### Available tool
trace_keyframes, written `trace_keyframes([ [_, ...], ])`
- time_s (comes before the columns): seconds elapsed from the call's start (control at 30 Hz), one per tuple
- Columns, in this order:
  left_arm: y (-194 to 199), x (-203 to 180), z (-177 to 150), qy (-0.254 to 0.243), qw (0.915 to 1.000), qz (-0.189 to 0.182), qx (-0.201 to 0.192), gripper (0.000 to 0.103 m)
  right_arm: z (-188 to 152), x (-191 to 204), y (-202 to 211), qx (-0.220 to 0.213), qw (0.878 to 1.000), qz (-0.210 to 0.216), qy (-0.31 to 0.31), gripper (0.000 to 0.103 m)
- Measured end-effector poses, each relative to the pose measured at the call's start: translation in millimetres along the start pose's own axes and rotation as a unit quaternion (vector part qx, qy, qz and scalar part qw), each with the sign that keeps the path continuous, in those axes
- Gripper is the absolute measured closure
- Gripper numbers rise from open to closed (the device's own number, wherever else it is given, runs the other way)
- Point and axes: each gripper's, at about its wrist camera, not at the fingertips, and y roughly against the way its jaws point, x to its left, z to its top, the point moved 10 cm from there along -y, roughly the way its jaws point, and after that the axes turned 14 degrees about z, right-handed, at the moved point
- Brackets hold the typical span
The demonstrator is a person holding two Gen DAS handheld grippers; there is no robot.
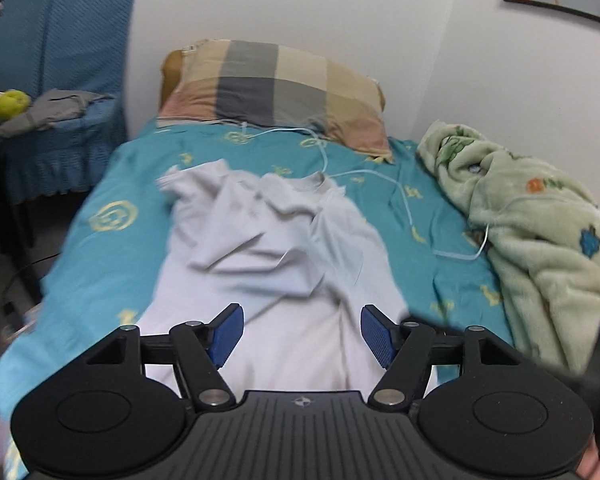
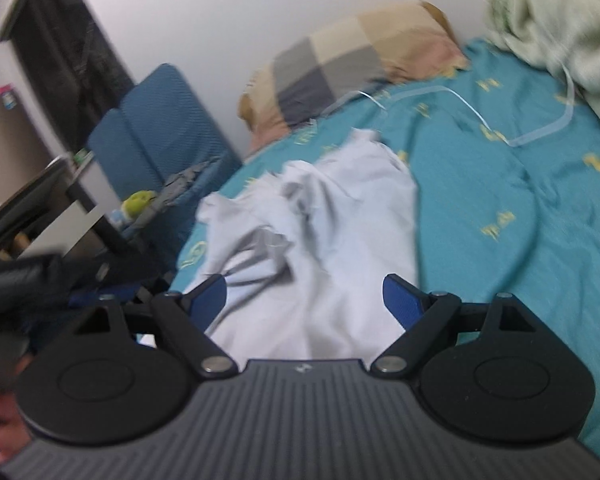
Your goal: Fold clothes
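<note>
A white T-shirt (image 1: 268, 248) lies lengthwise down the middle of the bed (image 1: 108, 248), its neckline toward the plaid pillow (image 1: 276, 92) and its hem toward the cameras, which suits folding: the teal sheet gives a broad flat surface with room on either side of the cloth. The shirt is not smooth yet; the shoulder area is rumpled and one sleeve is bunched inward over the chest, so by my reading the work is at an early stage, somewhere between laying out and the first fold. The left gripper (image 1: 302, 334) hovers over the lower part of the shirt with its blue pads (image 1: 230, 334) standing apart and nothing pinched between them. The right gripper (image 2: 302, 304) is likewise spread wide above the lower cloth, holding nothing; both frames are blurred, so whether either pad brushes the fabric I cannot tell. A white cable (image 1: 404, 196) trails across the sheet beside the shirt's far shoulder, and a crumpled green blanket (image 1: 540, 232) is heaped against the wall side (both could snag a sleeve swung outward). The blue chair (image 1: 60, 80) past the bed's edge carries a grey garment (image 1: 52, 112), apparently apart from the piece in hand.
</note>
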Motion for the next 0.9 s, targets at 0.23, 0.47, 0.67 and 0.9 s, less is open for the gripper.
trace_keyframes([
  [0.23,36.7,28.1,-18.2,0.02,0.9998,-0.007,-0.004,0.035,-10.3,31.9,-14.7,0.027,0.999,0.026,0.027,0.016],
  [0.47,48.1,46.3,-12.6,0.035,0.9982,-0.04,-0.029,0.03,1.4,42.8,-75.4,0.044,0.998,0.016,0.043,0.027],
  [0.67,33.6,80.2,-22.4,0.071,0.9969,-0.033,-0.01,0.03,11.3,45.9,-163.7,0.063,0.996,0.008,0.068,0.029],
  [0.9,23.0,96.5,-24.9,0.101,0.9937,-0.049,0.0,0.03,-9.5,43.2,-235.9,0.15,0.978,-0.04,0.139,0.073],
])
